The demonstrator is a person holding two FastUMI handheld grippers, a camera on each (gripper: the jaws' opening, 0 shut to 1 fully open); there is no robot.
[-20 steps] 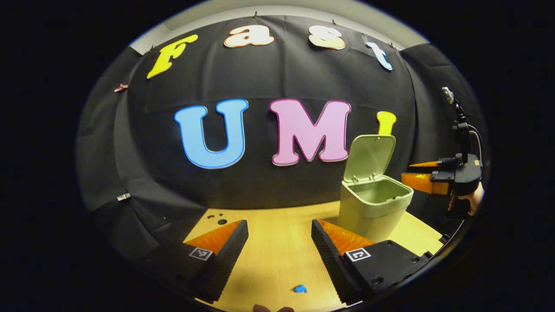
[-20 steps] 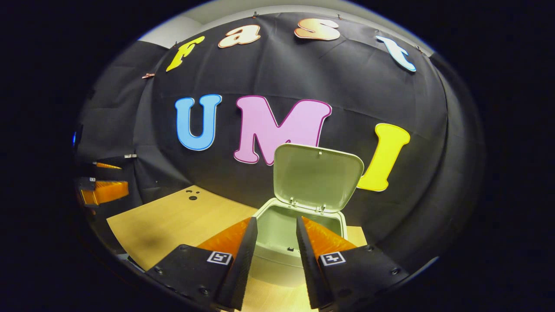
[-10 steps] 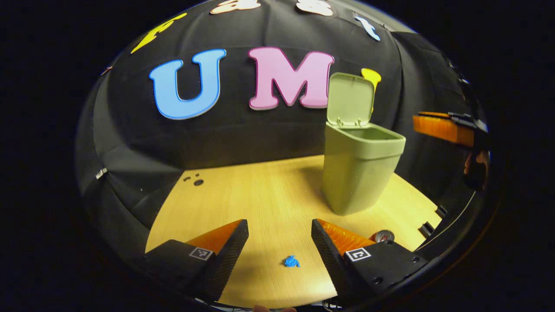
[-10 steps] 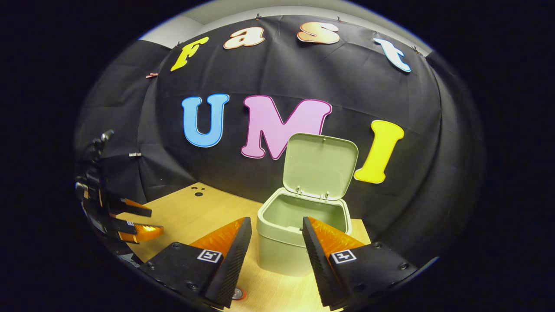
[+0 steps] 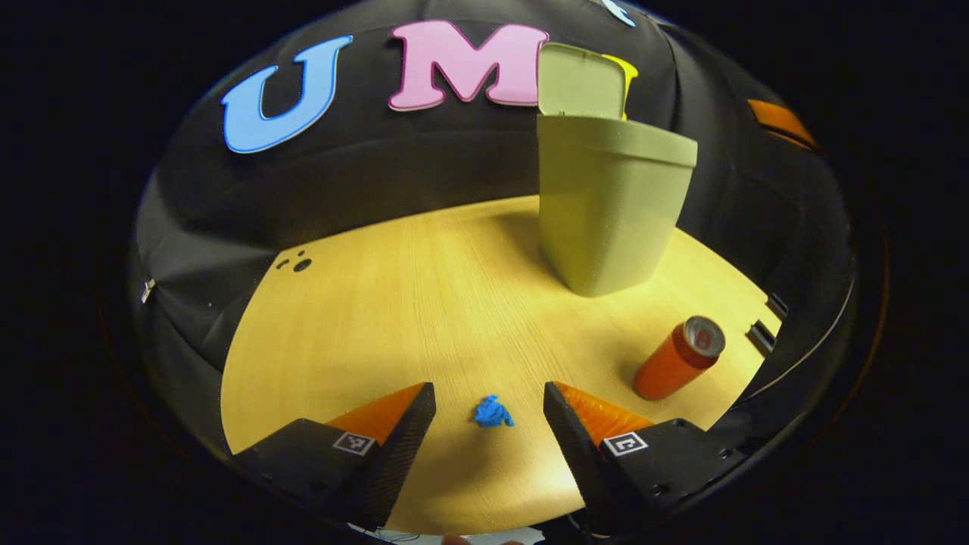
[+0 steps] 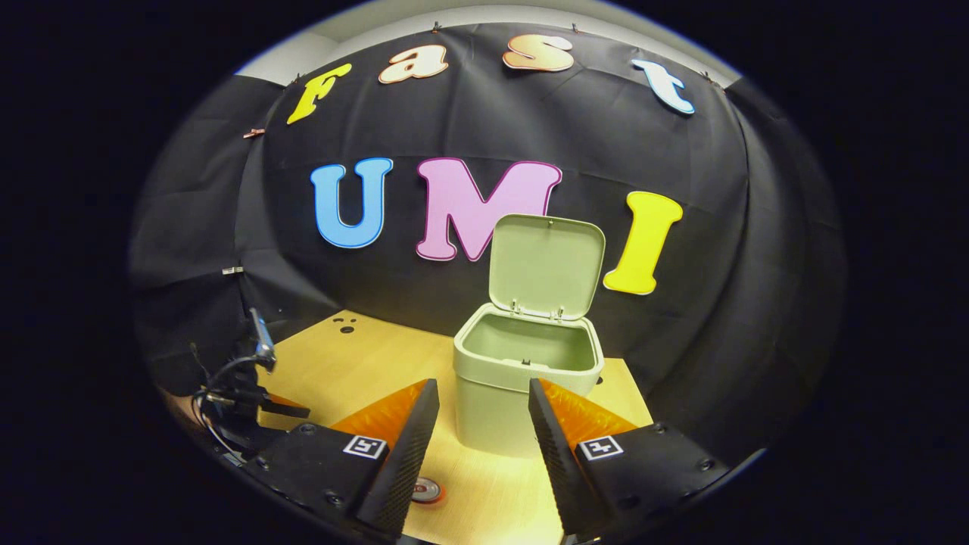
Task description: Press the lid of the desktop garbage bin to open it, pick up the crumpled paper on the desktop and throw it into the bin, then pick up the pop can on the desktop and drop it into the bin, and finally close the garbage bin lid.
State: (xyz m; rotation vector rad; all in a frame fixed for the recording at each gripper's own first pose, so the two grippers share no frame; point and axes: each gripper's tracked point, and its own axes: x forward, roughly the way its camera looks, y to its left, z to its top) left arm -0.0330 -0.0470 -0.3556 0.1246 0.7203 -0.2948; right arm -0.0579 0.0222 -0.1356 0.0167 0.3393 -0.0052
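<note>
Crumpled paper (image 5: 493,412) near table (image 5: 363,318) front edge, pop can (image 5: 676,359) right, bin (image 5: 609,204) behind.

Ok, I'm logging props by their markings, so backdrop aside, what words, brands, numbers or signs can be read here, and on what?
No readable text on any of these things.
pop can: no brand legible; anything on its top is too small to read.
garbage bin: no label visible.
crumpled paper: no print visible.
square markers on the left gripper and right gripper: coded patterns, not words.
</note>
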